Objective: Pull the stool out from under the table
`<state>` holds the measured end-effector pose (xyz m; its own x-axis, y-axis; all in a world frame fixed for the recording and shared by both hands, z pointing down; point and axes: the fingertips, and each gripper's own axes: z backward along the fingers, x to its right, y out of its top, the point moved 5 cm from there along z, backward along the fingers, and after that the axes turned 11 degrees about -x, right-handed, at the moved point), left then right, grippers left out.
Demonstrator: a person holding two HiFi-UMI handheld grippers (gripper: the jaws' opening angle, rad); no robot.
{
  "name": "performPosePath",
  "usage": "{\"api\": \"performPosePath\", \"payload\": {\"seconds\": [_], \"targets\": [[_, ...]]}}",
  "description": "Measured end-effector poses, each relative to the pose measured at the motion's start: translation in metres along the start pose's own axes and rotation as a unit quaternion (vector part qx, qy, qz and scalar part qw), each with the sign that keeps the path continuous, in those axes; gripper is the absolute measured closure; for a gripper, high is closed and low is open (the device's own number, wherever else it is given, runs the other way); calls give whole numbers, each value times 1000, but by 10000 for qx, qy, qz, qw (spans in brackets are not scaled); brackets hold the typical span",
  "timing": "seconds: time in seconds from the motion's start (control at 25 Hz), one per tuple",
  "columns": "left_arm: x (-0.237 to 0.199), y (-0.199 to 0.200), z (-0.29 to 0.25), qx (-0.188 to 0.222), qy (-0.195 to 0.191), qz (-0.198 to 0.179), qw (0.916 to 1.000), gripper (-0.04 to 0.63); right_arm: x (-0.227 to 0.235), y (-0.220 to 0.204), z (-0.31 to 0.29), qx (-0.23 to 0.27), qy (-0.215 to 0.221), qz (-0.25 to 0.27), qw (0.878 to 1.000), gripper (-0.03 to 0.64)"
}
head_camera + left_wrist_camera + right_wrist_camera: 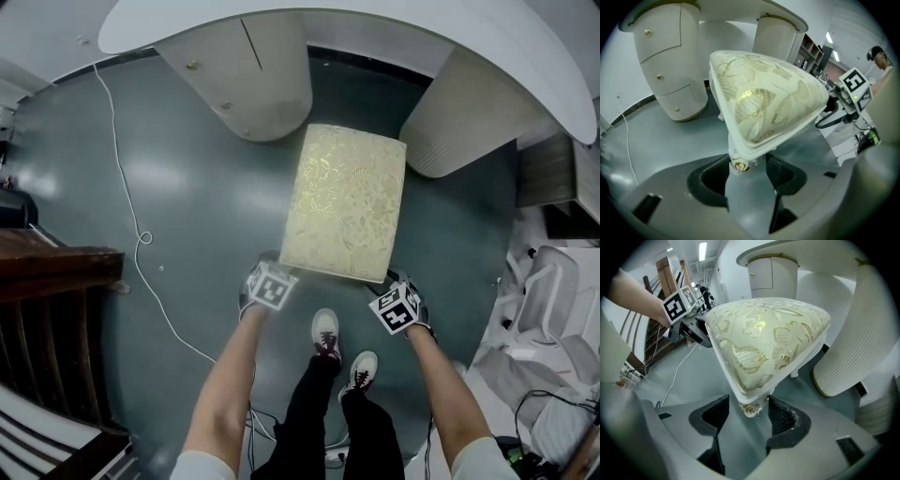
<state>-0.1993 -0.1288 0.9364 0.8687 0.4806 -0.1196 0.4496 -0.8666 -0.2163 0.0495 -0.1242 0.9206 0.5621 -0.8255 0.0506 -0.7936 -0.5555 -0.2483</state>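
Note:
The stool (pixel 345 202) has a cream cushion with a gold leaf pattern and a white frame. It stands on the grey floor just in front of the white table (pixel 375 19), between the table's two pedestals. My left gripper (pixel 274 266) is at its near left corner, my right gripper (pixel 394 283) at its near right corner. In the left gripper view the corner of the stool (pixel 764 103), with its gold knob, sits wedged between the jaws of the left gripper (pixel 747 166). The right gripper (pixel 749 408) holds the other corner of the stool (pixel 764 333) the same way.
The table's left pedestal (pixel 244 75), with drawers, and its ribbed right pedestal (pixel 459 112) flank the stool. A white cable (pixel 131 206) trails over the floor at left beside dark wooden furniture (pixel 56 272). White chairs (pixel 553 291) stand at right. The person's shoes (pixel 326 333) are just behind the stool.

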Motion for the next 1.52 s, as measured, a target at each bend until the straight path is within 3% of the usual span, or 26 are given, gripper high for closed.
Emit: {"api": "performPosePath", "payload": {"seconds": [0.08, 0.24, 0.4, 0.48, 0.6, 0.68, 0.84, 1.04, 1.2, 1.32, 1.52], "targets": [[2, -8, 0, -137, 42, 146, 9998, 349, -2, 1, 7, -88, -105, 162, 9998, 359], [9, -27, 23, -216, 132, 383, 9989, 339, 1, -12, 41, -92, -218, -114, 9997, 359], [13, -23, 80, 256, 425, 445, 9978, 388, 10, -23, 98, 134, -535, -105, 9984, 364], [13, -14, 120, 567, 639, 442, 9954, 470, 14, -22, 135, 311, -732, -125, 9968, 409], [22, 0, 183, 1138, 904, 307, 9889, 537, 17, -12, 203, 737, -1152, 41, 9906, 523], [29, 11, 235, 1504, 1112, 171, 9822, 556, 17, -2, 251, 1034, -1392, 145, 9847, 583], [47, 29, 340, 2069, 1421, -110, 9679, 572, 13, 26, 347, 1574, -1652, 380, 9729, 601], [81, 55, 475, 2865, 1784, -479, 9401, 576, 4, 62, 478, 2389, -1974, 773, 9476, 601], [115, 56, 569, 3438, 1942, -411, 9178, 577, -22, 71, 573, 2996, -1909, 752, 9317, 601], [134, 56, 624, 3774, 2196, -404, 8987, 576, -40, 82, 631, 3367, -1876, 824, 9190, 601], [178, 44, 683, 4137, 2229, -487, 8813, 576, -76, 80, 697, 3710, -1900, 961, 9039, 601]]}}
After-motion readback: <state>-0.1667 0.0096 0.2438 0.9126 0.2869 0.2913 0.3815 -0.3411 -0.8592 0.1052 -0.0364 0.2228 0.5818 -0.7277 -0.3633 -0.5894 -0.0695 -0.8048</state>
